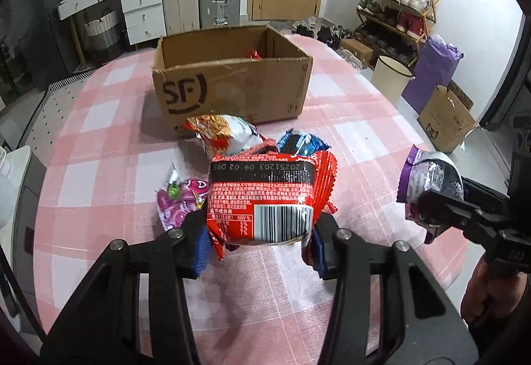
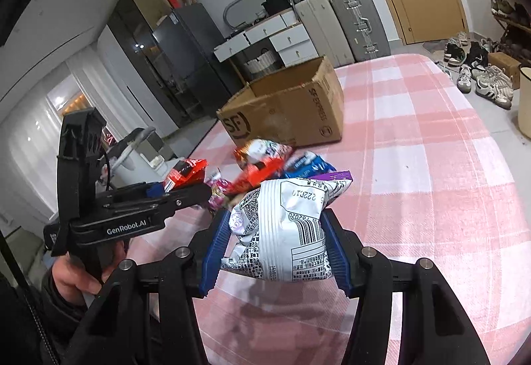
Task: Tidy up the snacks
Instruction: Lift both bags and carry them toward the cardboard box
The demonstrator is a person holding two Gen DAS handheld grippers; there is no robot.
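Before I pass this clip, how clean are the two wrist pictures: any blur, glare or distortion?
Left wrist view: strong fisheye bending and dark corners; the red packet in the left hand-held gripper is sharp, its barcode crisp, with slight foil glare. Right wrist view: the silver packet is sharp, the loose snacks behind it are smeared, and the window at left is blown out.

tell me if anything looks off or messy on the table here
Nothing spilled or torn. The loose snack packets lie in a jumbled heap in front of the cardboard box rather than inside it. The box's rim looks worn and dented. Both held packets are squeezed and crumpled.
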